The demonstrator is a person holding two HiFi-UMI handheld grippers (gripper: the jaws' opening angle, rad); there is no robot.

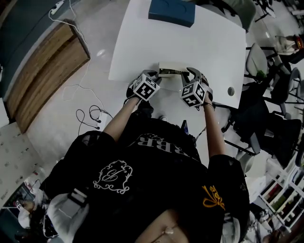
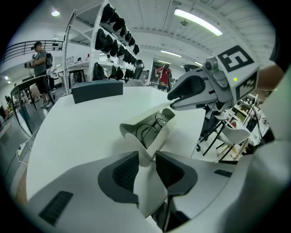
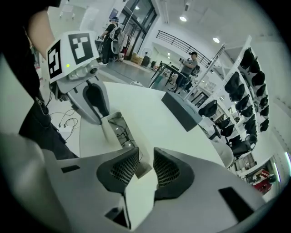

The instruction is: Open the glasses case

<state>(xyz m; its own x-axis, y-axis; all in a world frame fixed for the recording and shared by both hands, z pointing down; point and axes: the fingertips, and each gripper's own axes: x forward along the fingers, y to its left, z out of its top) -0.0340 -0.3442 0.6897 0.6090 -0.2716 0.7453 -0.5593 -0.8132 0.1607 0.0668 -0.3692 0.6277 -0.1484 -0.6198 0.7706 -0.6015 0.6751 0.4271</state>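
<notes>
- A white desk (image 1: 142,42) carries the things. A blue box (image 1: 171,12) lies at its far edge, well apart from the work.
- Thin cables (image 1: 90,116) trail over the floor to the left of the desk. Chairs (image 1: 256,57) stand to the right of it.
- In the left gripper view a tall shelf (image 2: 113,27) full of dark things stands behind the desk, and a person (image 2: 38,59) stands far off beside a railing.
- Nothing lies between the two tongs but the case itself. The desk top around it is bare.
- I count one glasses case (image 1: 172,72), one pair of dark glasses (image 2: 152,125) inside it, one blue box and two tongs.
- The glasses case sits near the front edge of the desk, just in front of the person. It is white, and its top is open, so the glasses show.
- The left tongs (image 2: 146,157) are almost together. They pinch a thin white flap at the near end of the case.
- The right tongs (image 3: 145,157) are at the other end of the case. They are only a little way apart, and a thin edge of the case is pinched between the dark pads.
- Each of the tongs points down at the desk, and their tips face each other across the case.
</notes>
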